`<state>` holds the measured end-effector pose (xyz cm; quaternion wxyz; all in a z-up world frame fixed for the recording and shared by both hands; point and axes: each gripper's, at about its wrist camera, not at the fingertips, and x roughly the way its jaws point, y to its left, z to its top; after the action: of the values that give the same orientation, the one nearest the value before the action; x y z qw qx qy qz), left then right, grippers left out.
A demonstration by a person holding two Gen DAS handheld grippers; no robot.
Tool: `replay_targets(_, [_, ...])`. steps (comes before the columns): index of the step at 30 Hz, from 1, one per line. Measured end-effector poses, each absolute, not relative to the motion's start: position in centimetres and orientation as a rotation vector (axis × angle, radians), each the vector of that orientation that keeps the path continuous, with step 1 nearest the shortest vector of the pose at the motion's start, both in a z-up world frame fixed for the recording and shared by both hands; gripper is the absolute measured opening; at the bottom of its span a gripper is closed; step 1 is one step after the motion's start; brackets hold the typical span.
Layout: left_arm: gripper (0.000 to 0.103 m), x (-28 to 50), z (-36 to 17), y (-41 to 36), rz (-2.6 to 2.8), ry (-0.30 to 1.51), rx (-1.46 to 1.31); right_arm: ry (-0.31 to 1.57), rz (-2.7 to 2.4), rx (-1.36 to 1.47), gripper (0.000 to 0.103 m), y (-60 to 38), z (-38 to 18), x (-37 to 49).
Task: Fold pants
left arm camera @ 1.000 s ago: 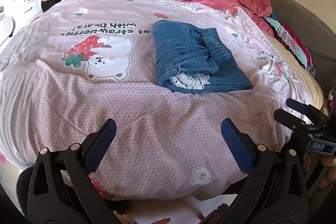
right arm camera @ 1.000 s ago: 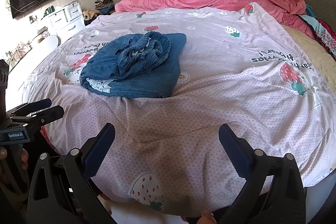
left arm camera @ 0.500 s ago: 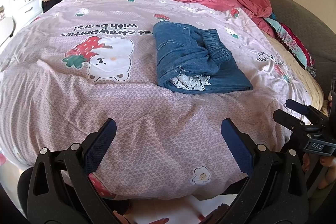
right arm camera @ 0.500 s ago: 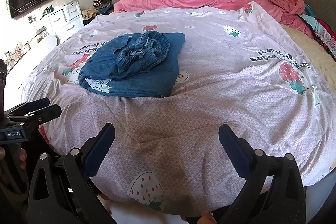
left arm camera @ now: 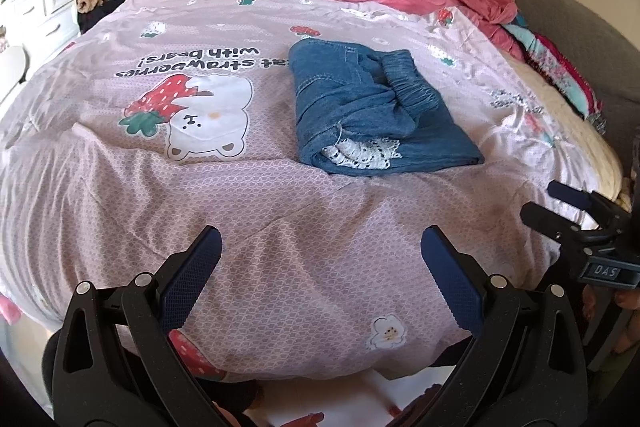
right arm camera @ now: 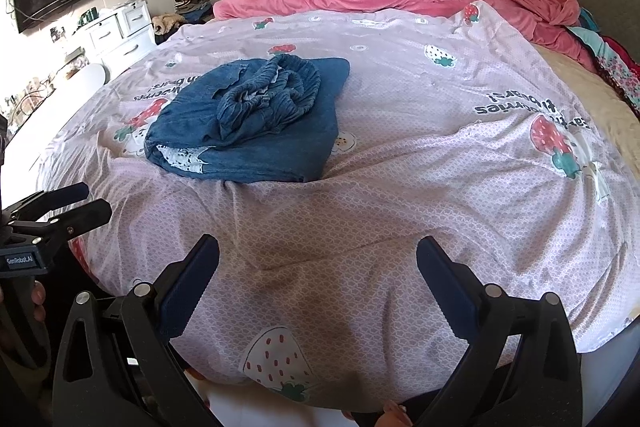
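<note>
The pants (left arm camera: 376, 111) lay as a folded blue denim bundle near the middle of the bed, on the pink printed bedspread (left arm camera: 280, 211), with the gathered waistband (right arm camera: 276, 95) bunched on top and a bit of white lace (left arm camera: 364, 153) showing at the near edge. They looked soft and limp but fairly thick for cloth, likely to sag and slide apart if lifted by 1 layer only. The near folded edge, pinching all layers together, seemed the safest place to take hold; the lace looked delicate and best avoided.

The left gripper (left arm camera: 318, 269) and the right gripper (right arm camera: 318, 273) were both held low at the foot of the bed, well apart from the pants, each pointing toward them with its 2 fingers spread wide and nothing between them.
</note>
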<state>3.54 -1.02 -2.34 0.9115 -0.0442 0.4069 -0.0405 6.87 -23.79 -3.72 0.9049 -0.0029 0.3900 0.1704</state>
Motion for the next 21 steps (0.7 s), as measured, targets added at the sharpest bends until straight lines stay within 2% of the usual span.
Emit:
replay_targets(11, [0.094,4.0,-2.4,-1.2,-0.108,0.866,-0.098,0.812,0.333,-0.014,0.099,-24.2,-3.8,7.5])
replay_targets(15, [0.094,4.8,-2.5,-1.4,0.021,0.894,-0.004,0.81,0.302,-0.017,0.099,-25.1,-3.5,8.3])
replay_targets(21, [0.094,6.6,-1.2,2.9,0.038,0.855,-0.073,0.803,0.223,0.02,0.099,-28.8,-2.5,11.5])
